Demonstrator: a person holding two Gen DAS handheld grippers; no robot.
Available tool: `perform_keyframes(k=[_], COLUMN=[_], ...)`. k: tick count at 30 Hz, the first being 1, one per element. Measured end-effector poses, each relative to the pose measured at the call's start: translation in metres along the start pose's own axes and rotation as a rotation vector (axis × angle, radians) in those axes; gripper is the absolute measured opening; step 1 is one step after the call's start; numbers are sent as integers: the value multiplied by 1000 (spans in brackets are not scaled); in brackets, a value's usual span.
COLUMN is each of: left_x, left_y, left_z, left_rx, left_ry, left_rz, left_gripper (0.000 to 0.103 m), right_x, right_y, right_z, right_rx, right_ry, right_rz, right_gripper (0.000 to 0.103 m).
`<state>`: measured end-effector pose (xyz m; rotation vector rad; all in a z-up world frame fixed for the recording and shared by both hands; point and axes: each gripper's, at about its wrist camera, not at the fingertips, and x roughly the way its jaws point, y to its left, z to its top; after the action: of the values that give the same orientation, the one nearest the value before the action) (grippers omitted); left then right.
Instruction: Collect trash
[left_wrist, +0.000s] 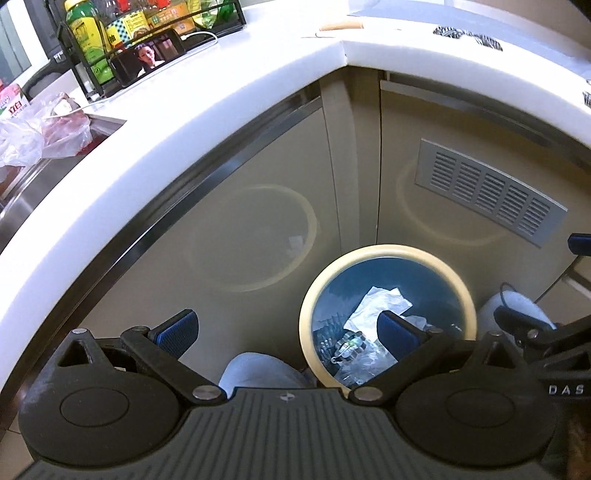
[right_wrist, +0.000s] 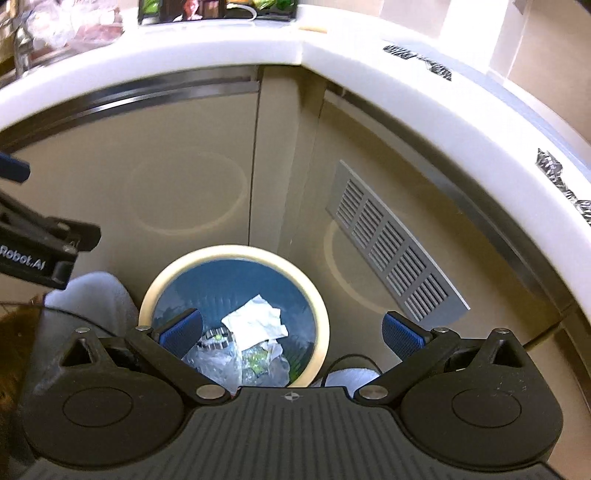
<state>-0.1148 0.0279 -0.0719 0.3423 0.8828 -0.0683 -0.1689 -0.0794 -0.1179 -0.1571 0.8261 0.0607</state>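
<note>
A round trash bin (left_wrist: 458, 275) with a cream rim and blue inside stands on the floor in the cabinet corner; it also shows in the right wrist view (right_wrist: 236, 253). It holds white crumpled paper (left_wrist: 380, 304) (right_wrist: 255, 319), clear plastic and small wrappers (right_wrist: 258, 360). My left gripper (left_wrist: 288, 330) is open and empty, above and left of the bin. My right gripper (right_wrist: 291, 330) is open and empty above the bin's right rim. Dark foil wrappers (left_wrist: 469, 35) (right_wrist: 417, 55) lie on the white counter (left_wrist: 184, 107) (right_wrist: 147, 74).
Beige cabinet doors with a grey vent grille (left_wrist: 487, 192) (right_wrist: 395, 243) stand behind the bin. A sink (left_wrist: 22, 192) with plastic bags (left_wrist: 40, 136) is at left. A phone (left_wrist: 147, 59) leans on a rack of bottles (left_wrist: 122, 26). A knee in light trousers (left_wrist: 258, 373) is below.
</note>
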Motion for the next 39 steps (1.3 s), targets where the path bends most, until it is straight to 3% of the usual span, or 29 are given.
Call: perform_keyframes(k=[7,13,21,31,39], left_x=[-2,1,-3,22,36], left_y=[0,-5,-2,-13,-16], left_z=[0,0,0,-7,-12], left_rx=[-4,50,21,45,47], left_ry=[12,34,29,143,179], left_rz=[-11,12,-10,-30,-26], left_gripper=[103,103,103,103,103], right_x=[-11,-15,-18,-7,10], right_y=[-3,-8,-9,-8,-7], right_z=[4,12,9,7,3], right_rx=[12,35,91,102,113], right_ry=[3,0,-9,28,89], right_rz=[8,24,50,26,16], right_gripper=[103,103,103,103,103])
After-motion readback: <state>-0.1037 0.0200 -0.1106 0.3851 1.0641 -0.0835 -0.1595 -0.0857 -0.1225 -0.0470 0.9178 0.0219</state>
